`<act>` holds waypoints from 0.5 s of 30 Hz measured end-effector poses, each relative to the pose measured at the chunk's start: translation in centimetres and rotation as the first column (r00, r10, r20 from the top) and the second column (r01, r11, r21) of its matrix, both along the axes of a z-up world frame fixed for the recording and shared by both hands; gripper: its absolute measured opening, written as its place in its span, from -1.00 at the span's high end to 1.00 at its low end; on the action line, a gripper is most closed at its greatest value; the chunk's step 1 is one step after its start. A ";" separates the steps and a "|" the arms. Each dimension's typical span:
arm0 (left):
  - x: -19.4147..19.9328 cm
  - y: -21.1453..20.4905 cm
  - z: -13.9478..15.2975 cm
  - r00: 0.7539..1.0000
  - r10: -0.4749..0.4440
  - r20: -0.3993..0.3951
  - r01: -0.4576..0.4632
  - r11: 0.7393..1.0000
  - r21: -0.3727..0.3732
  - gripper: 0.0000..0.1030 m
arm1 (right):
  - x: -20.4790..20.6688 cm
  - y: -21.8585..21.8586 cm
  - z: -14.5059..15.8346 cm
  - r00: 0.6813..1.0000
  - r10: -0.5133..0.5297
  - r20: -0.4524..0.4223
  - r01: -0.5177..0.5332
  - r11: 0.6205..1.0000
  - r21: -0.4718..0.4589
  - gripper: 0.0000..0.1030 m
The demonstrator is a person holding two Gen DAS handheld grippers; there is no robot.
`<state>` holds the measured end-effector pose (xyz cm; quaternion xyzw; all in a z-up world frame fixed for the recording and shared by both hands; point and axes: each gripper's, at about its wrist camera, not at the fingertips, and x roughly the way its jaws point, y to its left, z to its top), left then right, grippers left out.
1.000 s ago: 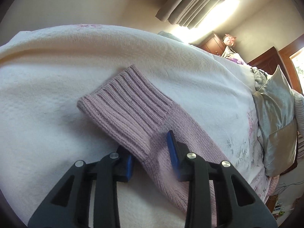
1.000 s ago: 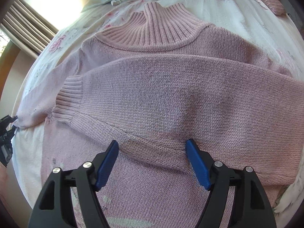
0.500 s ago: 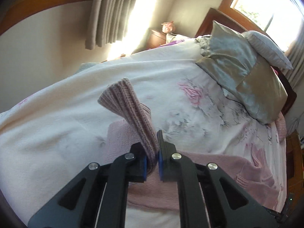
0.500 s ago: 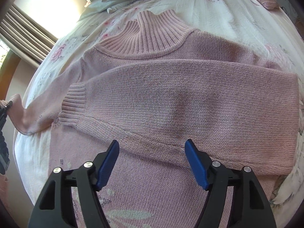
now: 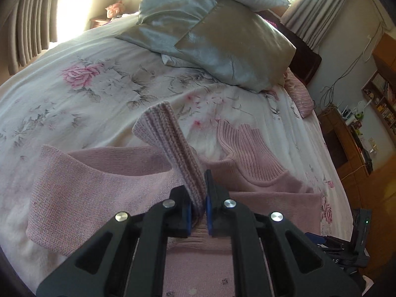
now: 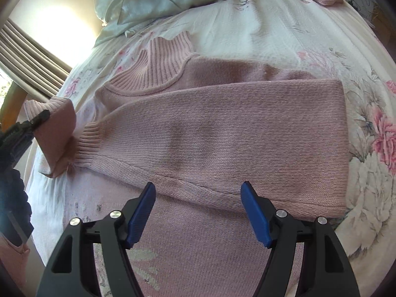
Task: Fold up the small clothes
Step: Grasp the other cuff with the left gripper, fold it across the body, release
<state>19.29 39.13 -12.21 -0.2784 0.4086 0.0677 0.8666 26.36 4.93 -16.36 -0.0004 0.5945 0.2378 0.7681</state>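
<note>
While left hand-held gripper (image 5: pixel 198 199) pinches raised sweater cuff (image 5: pixel 170 146), right hand-held gripper (image 6: pixel 198 212) hovers spread

So that's one pink sweater (image 6: pixel 222 133) with two sleeves, one bed (image 5: pixel 74 94), three pillows up top counting the pink one (image 5: pixel 298 99), and two tools: left (image 5: pixel 198 205), right (image 6: pixel 198 212).

Pink sweater (image 6: pixel 222 133) (ribbed collar), floral bedspread (image 5: pixel 86 86).
</note>
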 end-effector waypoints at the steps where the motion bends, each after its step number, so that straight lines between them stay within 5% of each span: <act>1: 0.5 -0.4 -1.0 1.000 -0.006 -0.021 0.005 1.000 -0.011 0.87 | 0.1 -0.2 -0.2 1.000 -0.005 -0.004 0.005 1.000 0.000 -0.39; 8: 0.8 -0.3 -8.0 0.983 0.013 -0.183 -0.028 0.996 -0.082 0.82 | 0.4 -1.4 -2.0 0.999 -0.022 -0.039 0.022 1.000 -0.002 -0.39; 11: -0.5 0.4 -8.3 0.986 0.005 -0.164 -0.028 0.990 -0.142 0.77 | 0.5 -1.3 -2.0 0.999 -0.019 -0.038 0.019 1.000 -0.010 -0.39; 15: -3.2 1.1 -7.0 0.992 -0.017 -0.128 -0.006 0.984 -0.179 0.38 | 0.6 -0.1 -1.1 1.000 -0.010 -0.028 0.010 1.000 -0.007 -0.40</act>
